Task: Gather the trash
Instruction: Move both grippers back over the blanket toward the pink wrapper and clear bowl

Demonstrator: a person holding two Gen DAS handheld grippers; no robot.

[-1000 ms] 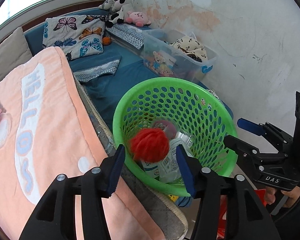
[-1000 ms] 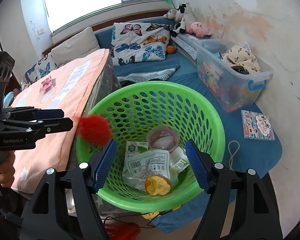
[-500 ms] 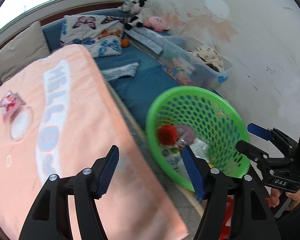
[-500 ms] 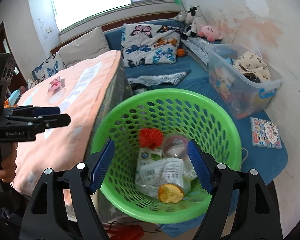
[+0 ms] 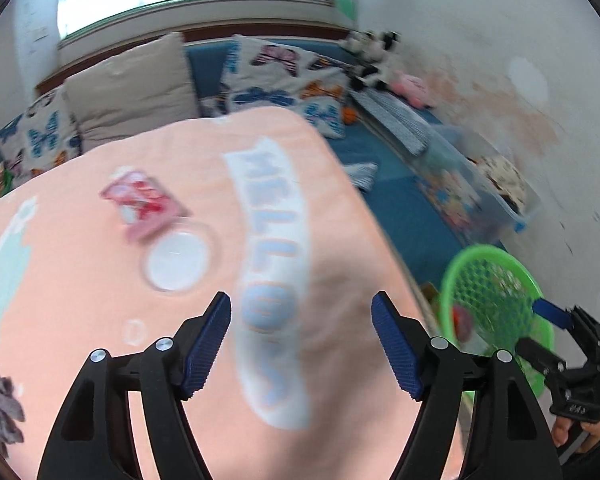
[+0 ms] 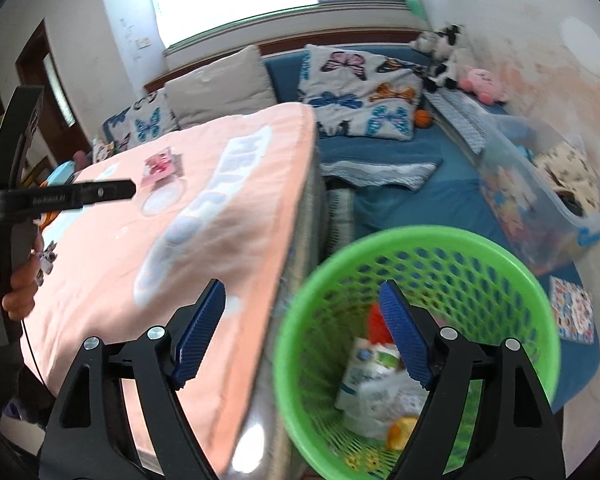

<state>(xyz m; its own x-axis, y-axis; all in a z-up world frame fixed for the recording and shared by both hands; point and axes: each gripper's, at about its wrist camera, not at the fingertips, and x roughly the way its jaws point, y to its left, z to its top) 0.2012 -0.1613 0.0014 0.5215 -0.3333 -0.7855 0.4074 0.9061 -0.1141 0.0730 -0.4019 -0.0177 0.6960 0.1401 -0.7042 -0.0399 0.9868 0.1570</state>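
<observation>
A green mesh basket (image 6: 480, 256) stands beside the bed and holds a red ball (image 6: 378, 322), white wrappers (image 6: 376, 384) and an orange scrap (image 6: 402, 432). It also shows in the left wrist view (image 5: 496, 258). A pink wrapper (image 5: 142, 204) and a clear round lid (image 5: 176, 258) lie on the peach blanket (image 5: 80, 280). My left gripper (image 5: 301, 344) is open and empty above the blanket. My right gripper (image 6: 301, 332) is open and empty over the bed edge and the basket's near rim.
A clear storage bin (image 6: 540, 196) with clothes stands by the wall. Butterfly pillows (image 6: 360, 92) and plush toys (image 6: 460, 68) lie on the blue mattress. A small book (image 6: 572, 312) lies on the floor mat right of the basket.
The red ball dropped from the left gripper into the basket. The left gripper then swung left over the blanket toward the pink wrapper. The right gripper shifted left toward the bed edge.
</observation>
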